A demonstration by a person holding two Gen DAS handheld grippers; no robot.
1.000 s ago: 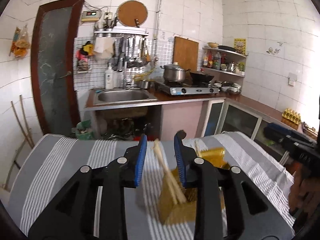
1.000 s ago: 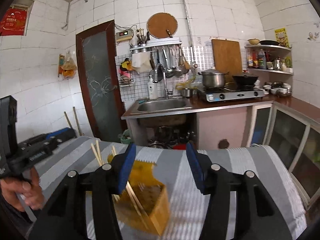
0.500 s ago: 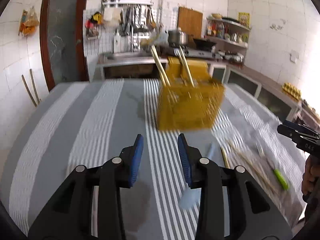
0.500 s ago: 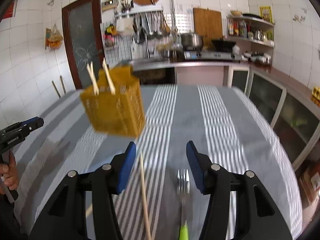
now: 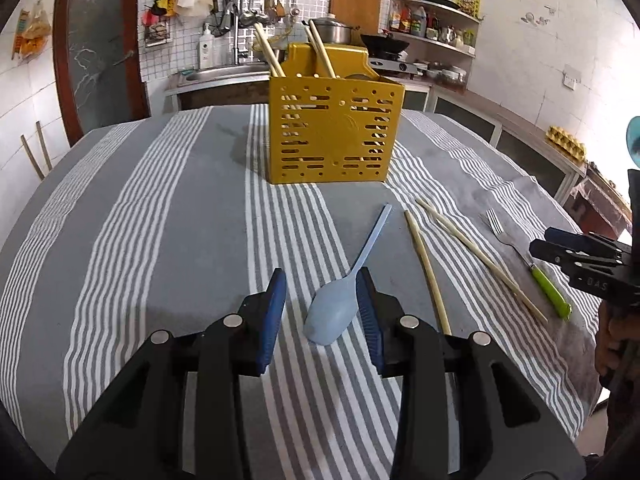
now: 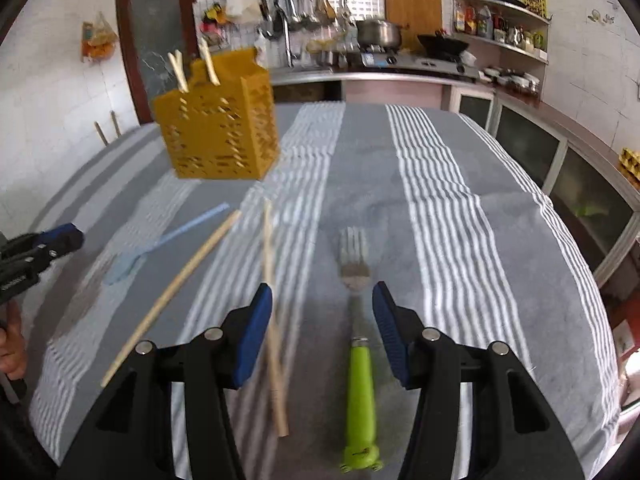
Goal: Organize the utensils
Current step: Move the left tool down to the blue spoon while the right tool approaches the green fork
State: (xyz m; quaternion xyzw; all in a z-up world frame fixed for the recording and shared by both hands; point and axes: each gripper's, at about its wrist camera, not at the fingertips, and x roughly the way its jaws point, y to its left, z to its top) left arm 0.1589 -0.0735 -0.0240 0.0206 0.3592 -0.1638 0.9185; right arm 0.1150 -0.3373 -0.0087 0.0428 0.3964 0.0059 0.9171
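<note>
Left tool [image 5: 321, 298] gapes around a pale-blue plastic spoon [image 5: 332, 312]; right tool [image 6: 322, 312] gapes (ribbed pads) over a green-handled fork [image 6: 358, 344].

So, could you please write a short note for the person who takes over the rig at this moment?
Left claw: open, jaws either side of the light blue spoon bowl, not gripping.
Right claw: open, holding nothing, over the green-handled fork.
Yellow utensil holder stands upright at the far end of the striped tablecloth, with a few chopsticks already inside.
Left to do: the spoon, the fork and the loose chopsticks still lie on the cloth; all go into the holder.
</note>
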